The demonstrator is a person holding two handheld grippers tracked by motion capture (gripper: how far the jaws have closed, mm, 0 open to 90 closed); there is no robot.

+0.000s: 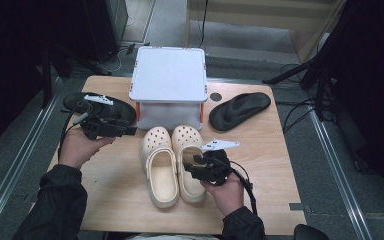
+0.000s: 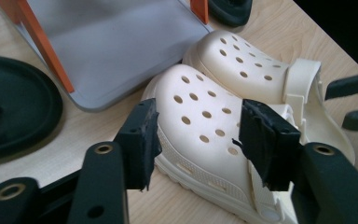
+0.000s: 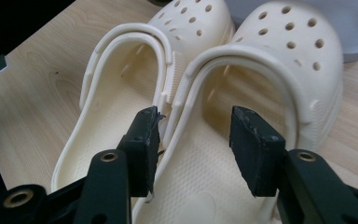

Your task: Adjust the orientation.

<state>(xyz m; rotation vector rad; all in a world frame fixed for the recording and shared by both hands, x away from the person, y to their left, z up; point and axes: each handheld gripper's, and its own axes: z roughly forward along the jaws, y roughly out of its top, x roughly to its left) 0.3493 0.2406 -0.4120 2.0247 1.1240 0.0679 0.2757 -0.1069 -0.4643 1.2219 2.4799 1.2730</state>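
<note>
Resting at mid-surface, the wooden surface (image 1: 115, 200) carries, largest first, a white lidded storage box (image 1: 169, 75) with orange latches, which serves as landmark here. Directly in front of the box, toes against its front wall, stands a pair of cream perforated clogs (image 1: 172, 165), side by side and touching. To either side of the box lies a black sandal (image 1: 240, 110), one right, one left (image 1: 100, 106). The right gripper (image 1: 196, 166) hovers at the heel end of the right-hand clog, jaws parted about a heel-strap's width and holding nothing; the left gripper (image 1: 130, 131) hangs at the box's front left corner, jaws likewise spread and empty. Judged from this layout, the work on the clogs has barely begun: neither shoe is grasped or lifted, and everything remains to be done. The right gripper view alone reveals the clog interiors and forward-folded heel straps (image 3: 242, 60); the left gripper view alone shows the toe ventilation holes (image 2: 200, 112) and the box's underside edge.
</note>
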